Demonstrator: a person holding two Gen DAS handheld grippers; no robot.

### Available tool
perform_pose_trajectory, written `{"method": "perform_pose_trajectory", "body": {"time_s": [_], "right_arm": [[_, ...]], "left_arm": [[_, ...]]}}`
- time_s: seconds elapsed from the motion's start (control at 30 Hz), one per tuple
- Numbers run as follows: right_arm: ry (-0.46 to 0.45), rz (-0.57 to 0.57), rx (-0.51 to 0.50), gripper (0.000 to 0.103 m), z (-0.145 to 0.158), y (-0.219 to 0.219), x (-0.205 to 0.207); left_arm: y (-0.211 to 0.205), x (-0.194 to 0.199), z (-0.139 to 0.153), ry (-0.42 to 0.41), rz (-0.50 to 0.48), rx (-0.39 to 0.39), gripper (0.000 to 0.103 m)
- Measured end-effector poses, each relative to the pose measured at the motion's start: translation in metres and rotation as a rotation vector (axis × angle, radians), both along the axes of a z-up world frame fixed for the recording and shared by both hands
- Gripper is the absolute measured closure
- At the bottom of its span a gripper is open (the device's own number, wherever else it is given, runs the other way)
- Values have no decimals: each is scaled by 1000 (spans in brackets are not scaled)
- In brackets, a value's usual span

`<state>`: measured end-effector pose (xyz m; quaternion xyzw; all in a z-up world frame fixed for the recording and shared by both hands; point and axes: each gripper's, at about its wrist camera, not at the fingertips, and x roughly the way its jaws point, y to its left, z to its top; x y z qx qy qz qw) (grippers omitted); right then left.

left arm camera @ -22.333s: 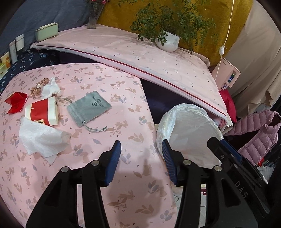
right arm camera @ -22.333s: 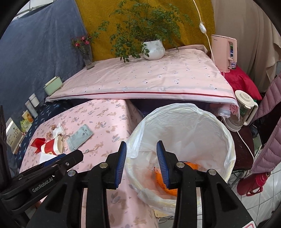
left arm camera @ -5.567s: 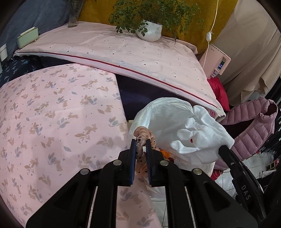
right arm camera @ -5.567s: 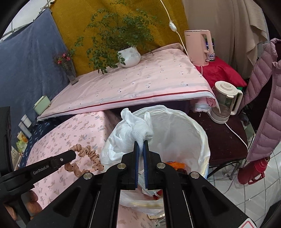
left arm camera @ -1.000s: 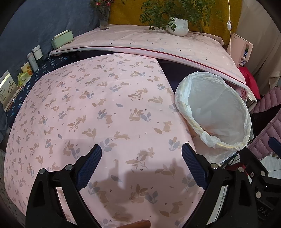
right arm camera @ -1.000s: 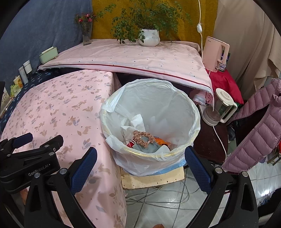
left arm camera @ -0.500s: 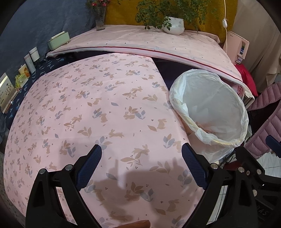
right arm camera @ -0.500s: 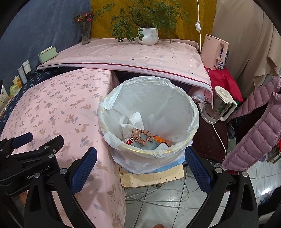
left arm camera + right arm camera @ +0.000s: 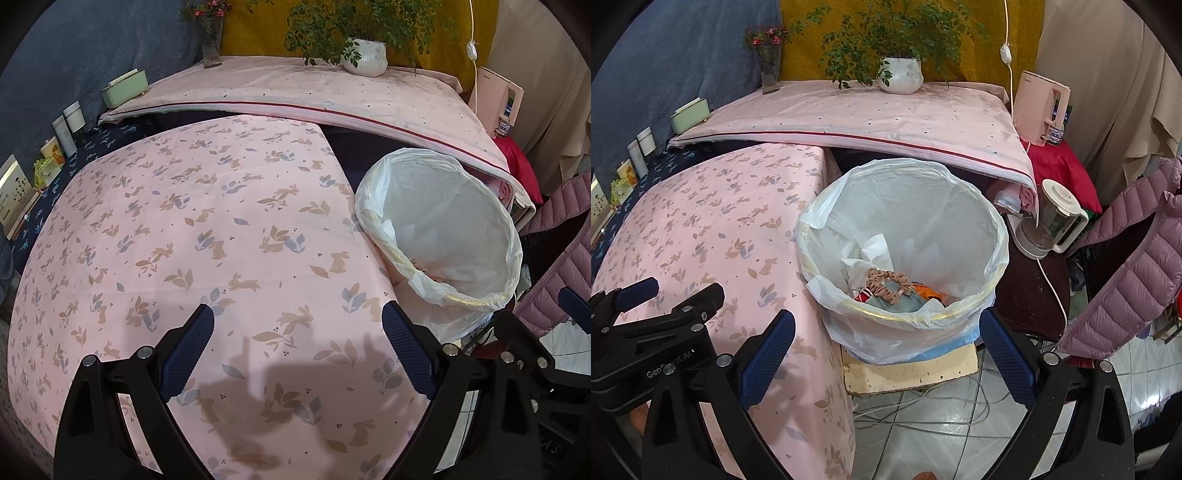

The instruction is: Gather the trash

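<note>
A white-lined trash bin point(image 9: 993, 254) stands beside the pink rabbit-print table point(image 9: 701, 206). Inside it lie a brown scrunchie point(image 9: 888, 284), white tissue point(image 9: 871, 254), a grey pouch and orange scraps. My right gripper point(image 9: 886, 354) is wide open and empty, in front of and above the bin. My left gripper point(image 9: 297, 347) is wide open and empty over the near part of the table point(image 9: 184, 229). The bin also shows in the left wrist view point(image 9: 454, 295), at the table's right edge. The left gripper's body shows in the right wrist view at lower left.
A raised pink-covered shelf point(image 9: 868, 118) behind holds a potted plant point(image 9: 899, 74), a flower vase point(image 9: 770, 74) and a green box point(image 9: 690, 114). A pink kettle point(image 9: 1043, 107), a blender jug point(image 9: 1049, 225) and a pink puffer jacket point(image 9: 1134, 266) stand right of the bin. Cables lie on the tiled floor point(image 9: 942, 413).
Both grippers have drawn back slightly, staying wide open. Earlier the left held the scrunchie and the right a tissue over the bin; both items now lie inside it.
</note>
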<state>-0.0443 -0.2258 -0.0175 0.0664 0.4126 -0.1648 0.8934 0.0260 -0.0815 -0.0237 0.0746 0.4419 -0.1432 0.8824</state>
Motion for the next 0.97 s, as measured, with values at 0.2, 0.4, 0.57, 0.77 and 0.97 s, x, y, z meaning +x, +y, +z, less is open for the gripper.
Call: {"method": "perform_pose_trajectory", "body": {"time_s": [0.2, 0.4, 0.57, 0.77, 0.97], "right_arm": [[1, 0, -1, 7, 0, 0, 0], [1, 0, -1, 7, -1, -1, -1], [3, -2, -3, 7, -1, -1, -1], [3, -2, -3, 7, -2, -2, -1], [5, -6, -5, 7, -3, -3, -3]], "left_arm": [[0, 0, 0, 2, 0, 0, 15], [0, 0, 0, 3, 1, 0, 15], [1, 0, -1, 6, 4, 0, 15], [1, 0, -1, 5, 3, -1, 15], [0, -1, -2, 3, -3, -3, 15]]}}
